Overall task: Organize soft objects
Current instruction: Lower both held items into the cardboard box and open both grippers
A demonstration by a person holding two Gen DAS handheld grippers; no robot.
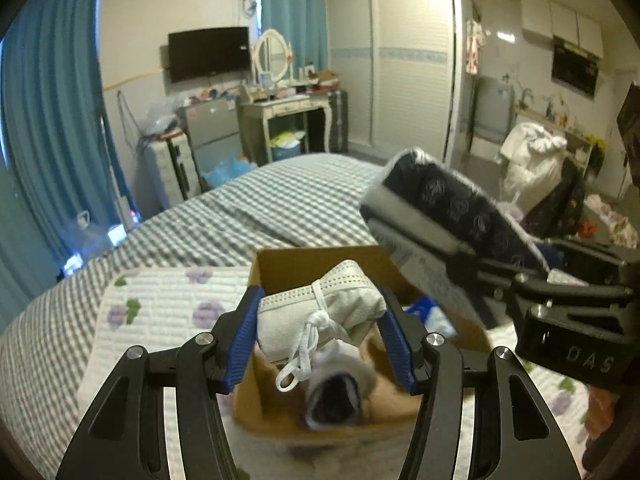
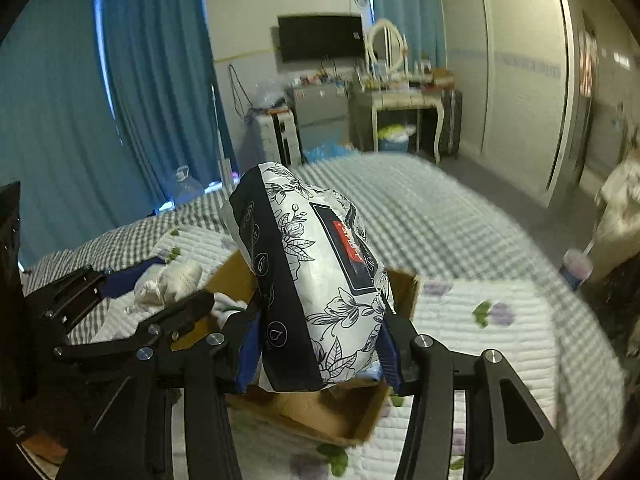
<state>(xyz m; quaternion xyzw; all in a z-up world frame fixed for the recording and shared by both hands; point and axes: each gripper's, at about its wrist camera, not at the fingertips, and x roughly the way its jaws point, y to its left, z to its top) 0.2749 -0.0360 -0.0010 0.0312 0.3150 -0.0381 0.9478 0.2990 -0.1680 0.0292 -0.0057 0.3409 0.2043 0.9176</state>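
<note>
My left gripper [image 1: 320, 320] is shut on a white bundle of face masks [image 1: 320, 312] tied with its ear loop, held just above an open cardboard box [image 1: 280, 268] on the bed. A dark rolled item [image 1: 332, 400] lies in the box, blurred. My right gripper [image 2: 316, 344] is shut on a black-and-white floral tissue pack [image 2: 316, 280], held above the same box [image 2: 404, 288]. The pack also shows in the left wrist view [image 1: 448, 216], at the right above the box. The mask bundle and left gripper show in the right wrist view [image 2: 172, 280].
The box sits on a white quilted pad with purple flowers [image 1: 168, 304] over a grey checked bedspread [image 1: 280, 200]. Beyond the bed are blue curtains [image 1: 48, 120], a suitcase [image 1: 168, 168], a dressing table [image 1: 288, 112] and a wardrobe [image 1: 408, 60].
</note>
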